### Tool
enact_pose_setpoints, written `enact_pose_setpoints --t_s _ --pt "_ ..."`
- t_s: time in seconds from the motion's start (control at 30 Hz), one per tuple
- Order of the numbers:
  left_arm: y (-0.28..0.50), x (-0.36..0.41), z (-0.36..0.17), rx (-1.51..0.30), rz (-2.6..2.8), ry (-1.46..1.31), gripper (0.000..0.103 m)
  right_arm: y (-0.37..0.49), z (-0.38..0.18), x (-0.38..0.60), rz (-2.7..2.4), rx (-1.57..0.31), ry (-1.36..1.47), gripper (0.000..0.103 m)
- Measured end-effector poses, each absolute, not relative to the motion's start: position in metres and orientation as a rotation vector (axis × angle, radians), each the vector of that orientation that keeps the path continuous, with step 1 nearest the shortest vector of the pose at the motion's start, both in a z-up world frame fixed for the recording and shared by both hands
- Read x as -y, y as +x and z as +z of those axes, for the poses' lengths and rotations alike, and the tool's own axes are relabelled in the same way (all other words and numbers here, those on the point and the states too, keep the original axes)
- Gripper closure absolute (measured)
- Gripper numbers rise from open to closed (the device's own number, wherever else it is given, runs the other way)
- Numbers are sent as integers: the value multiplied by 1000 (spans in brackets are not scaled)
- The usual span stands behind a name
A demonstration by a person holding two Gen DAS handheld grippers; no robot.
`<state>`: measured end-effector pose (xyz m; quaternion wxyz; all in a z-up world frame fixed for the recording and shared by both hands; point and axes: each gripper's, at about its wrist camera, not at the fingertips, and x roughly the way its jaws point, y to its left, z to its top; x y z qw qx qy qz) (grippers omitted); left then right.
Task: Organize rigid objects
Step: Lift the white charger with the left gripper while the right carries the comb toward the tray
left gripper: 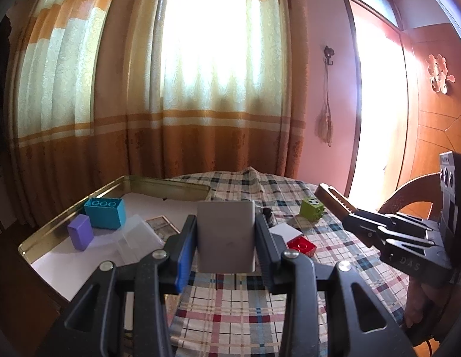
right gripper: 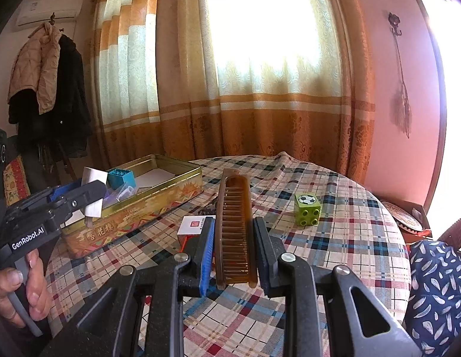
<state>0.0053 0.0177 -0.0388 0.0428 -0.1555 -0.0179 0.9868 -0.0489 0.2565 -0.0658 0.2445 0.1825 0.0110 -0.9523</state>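
In the left wrist view my left gripper [left gripper: 226, 223] is shut on a flat grey rectangular box [left gripper: 226, 238], held upright above the checked tablecloth [left gripper: 230, 306], just right of the gold tin tray [left gripper: 67, 223]. My right gripper [right gripper: 234, 226] is shut on a long brown comb [right gripper: 234, 208], which points away along the fingers, teeth upward. In the left wrist view that gripper [left gripper: 353, 218] and its comb [left gripper: 334, 200] reach in from the right. A green block with a football print [right gripper: 307, 209], a white and red box [right gripper: 193, 226] and a red brick [left gripper: 301, 245] lie on the cloth.
The tin tray [right gripper: 135, 217] holds a teal brick [left gripper: 105, 212], a purple block [left gripper: 80, 232], a clear plastic case [left gripper: 135, 238] and a picture card [left gripper: 163, 224]. A hand [right gripper: 19, 285] grips the left tool. Curtains hang behind the round table; a blue patterned cloth [right gripper: 438, 282] lies at right.
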Motion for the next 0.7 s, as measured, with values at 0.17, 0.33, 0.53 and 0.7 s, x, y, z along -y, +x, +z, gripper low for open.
enact_pose_setpoints --t_s 0.17,0.33,0.53,0.7 --pt "5 -15 -37 60 3024 -466 66 -47 -65 -256 -2597 -37 484 76" --pt "8 -10 -31 56 3054 -422 66 -53 -65 -262 -2604 5 516 76" --pt "5 6 -23 65 3105 -393 66 -50 -58 -256 -2614 -40 498 76" --pt "-1 26 -21 111 3142 -422 66 -49 -48 -242 -2573 -57 491 76"
